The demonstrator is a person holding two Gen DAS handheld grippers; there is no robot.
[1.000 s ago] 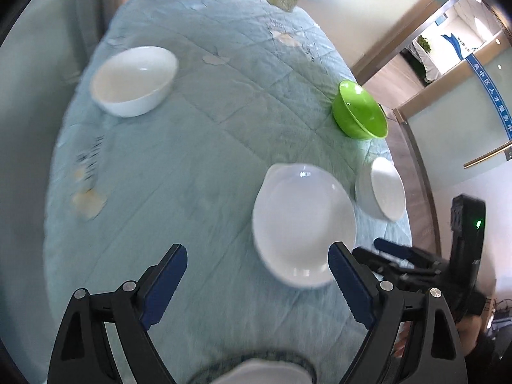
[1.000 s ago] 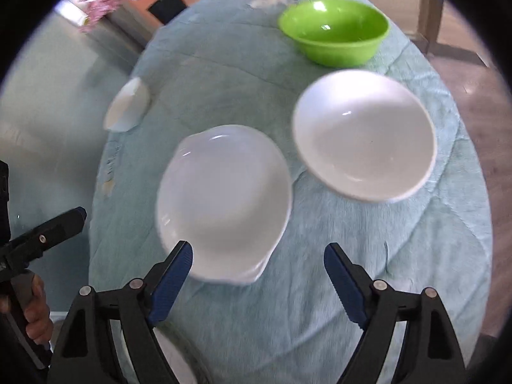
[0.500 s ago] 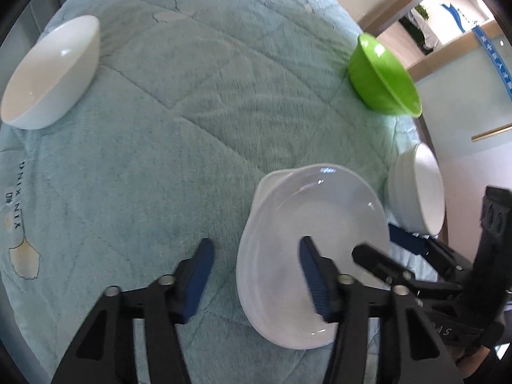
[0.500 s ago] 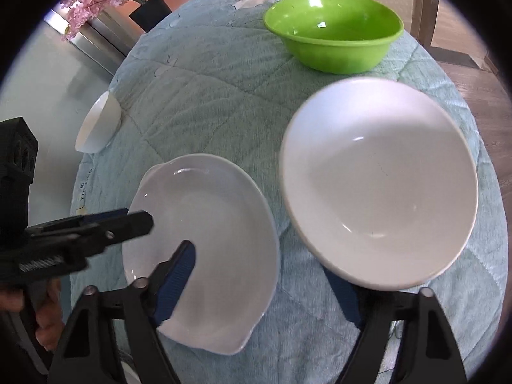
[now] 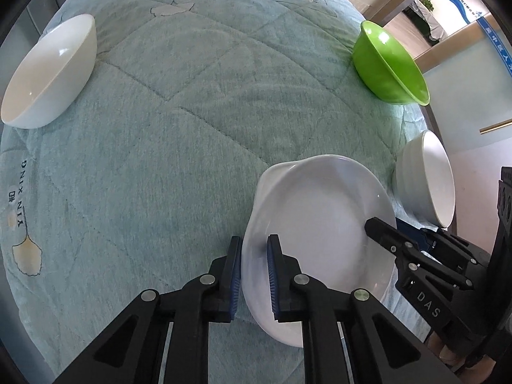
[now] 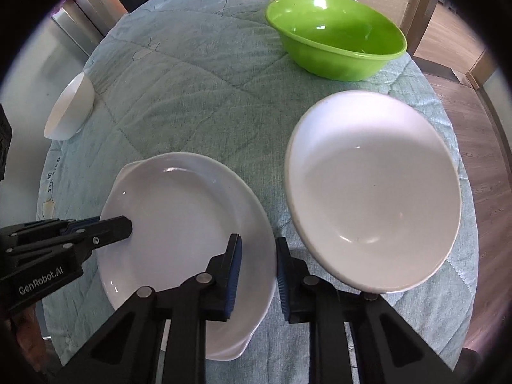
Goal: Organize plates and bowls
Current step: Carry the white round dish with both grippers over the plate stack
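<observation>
The plate (image 5: 320, 224) lies on the teal quilt (image 5: 176, 128) covering the bench, at the near side.

Left hand-held gripper (image 5: 253, 275): clenched on the plate's near-left rim, 1 blue pad (image 5: 236, 275) outside the rim, the other inside.

Right hand-held gripper (image 6: 256, 275): clenched on the plate's (image 6: 179, 224) opposite rim, 1 pad (image 6: 235, 275) over the plate's inner face, the other outside the edge. In the left wrist view, the right hand-held gripper's (image 5: 387, 233) finger reaches over the plate from the right.

A shallow white bowl (image 6: 374, 192) stands just right of the plate; whether the 2 touch cannot be told. The green bowl (image 6: 336, 35) stands beyond it, near the far edge. A small white bowl (image 5: 48, 70) stands well apart at the left edge of the quilt. Quilt surface shows stitched squares and leaf prints (image 5: 27, 249).
</observation>
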